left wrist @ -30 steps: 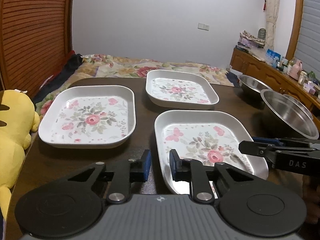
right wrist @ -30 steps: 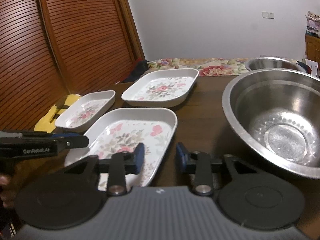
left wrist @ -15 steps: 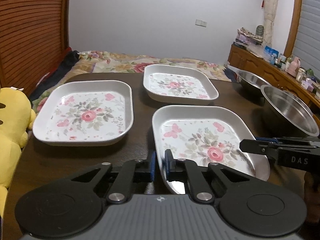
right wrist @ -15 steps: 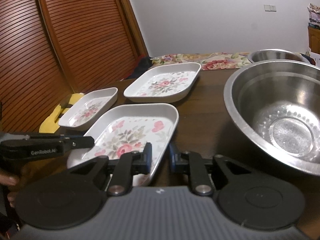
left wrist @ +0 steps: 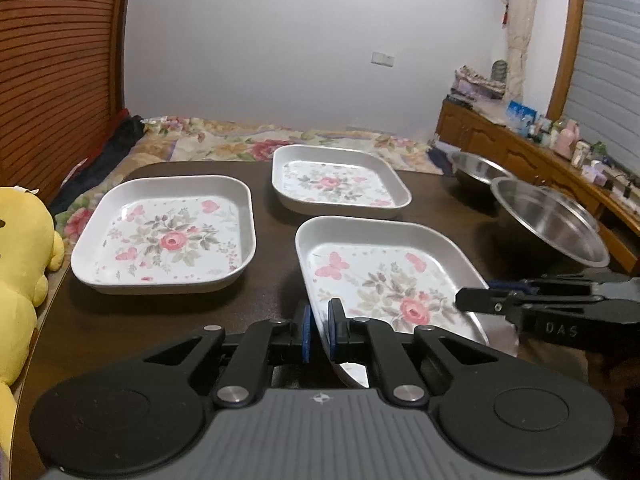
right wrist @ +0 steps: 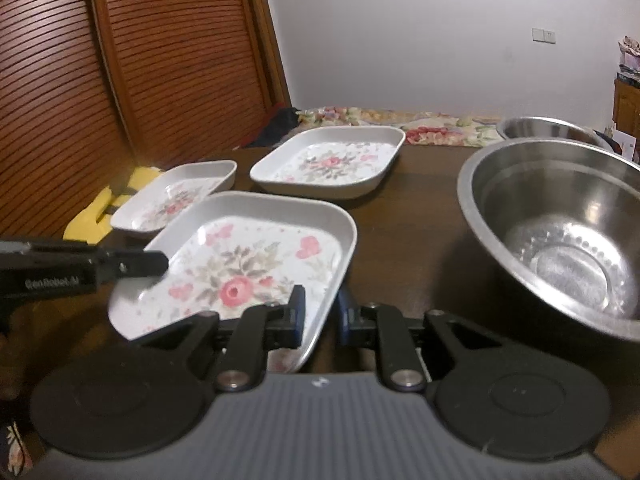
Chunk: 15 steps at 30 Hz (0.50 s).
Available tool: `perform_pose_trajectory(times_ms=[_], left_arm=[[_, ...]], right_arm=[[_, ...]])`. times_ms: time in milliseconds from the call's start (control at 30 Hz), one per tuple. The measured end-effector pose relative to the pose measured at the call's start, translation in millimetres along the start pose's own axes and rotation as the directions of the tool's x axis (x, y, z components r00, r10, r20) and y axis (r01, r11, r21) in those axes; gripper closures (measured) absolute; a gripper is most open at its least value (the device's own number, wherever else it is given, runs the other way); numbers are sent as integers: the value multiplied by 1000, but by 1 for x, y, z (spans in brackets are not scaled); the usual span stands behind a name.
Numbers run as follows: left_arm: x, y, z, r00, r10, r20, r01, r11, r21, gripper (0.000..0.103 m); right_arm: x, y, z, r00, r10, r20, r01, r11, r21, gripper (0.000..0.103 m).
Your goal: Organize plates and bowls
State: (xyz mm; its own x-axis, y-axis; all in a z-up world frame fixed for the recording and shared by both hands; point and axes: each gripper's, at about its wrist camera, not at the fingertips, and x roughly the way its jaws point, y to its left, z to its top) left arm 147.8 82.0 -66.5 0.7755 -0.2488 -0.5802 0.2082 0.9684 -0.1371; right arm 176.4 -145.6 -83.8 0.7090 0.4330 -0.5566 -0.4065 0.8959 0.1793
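Dark brown wood makes up the counter (left wrist: 272,216), smooth and matte, with a floral bedspread (left wrist: 224,144) beyond its far edge and slatted wooden doors (left wrist: 52,60) on the left.

From the left wrist, the left tool (left wrist: 319,330) has its blue-padded fingers drawn close, pinching the near left rim of the nearest tray (left wrist: 384,276), a white rounded-rectangle dish printed with pink roses and butterflies, its near end tilted up. The right tool (left wrist: 470,300) reaches in at that tray's right rim. Two matching trays lie flat: one to the left (left wrist: 168,236), one farther back (left wrist: 336,178). Two shiny steel bowls (left wrist: 548,220) sit at the right, and a yellow plush toy (left wrist: 20,280) at the left edge.

From the right wrist, the right tool (right wrist: 321,316) grips the same tray (right wrist: 248,264) by its near right rim, one finger inside and one outside. A large round steel bowl (right wrist: 560,232) with a dimpled base stands just beside it.
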Motion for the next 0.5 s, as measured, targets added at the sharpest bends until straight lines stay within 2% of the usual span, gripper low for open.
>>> perform_pose_trajectory(times_ms=[500], left_arm=[[-40,-6,-26,996,-84,-5,84,996,3,93]], right_arm=[[-55,21,-16,1000,-26,15,25,999,31,84]])
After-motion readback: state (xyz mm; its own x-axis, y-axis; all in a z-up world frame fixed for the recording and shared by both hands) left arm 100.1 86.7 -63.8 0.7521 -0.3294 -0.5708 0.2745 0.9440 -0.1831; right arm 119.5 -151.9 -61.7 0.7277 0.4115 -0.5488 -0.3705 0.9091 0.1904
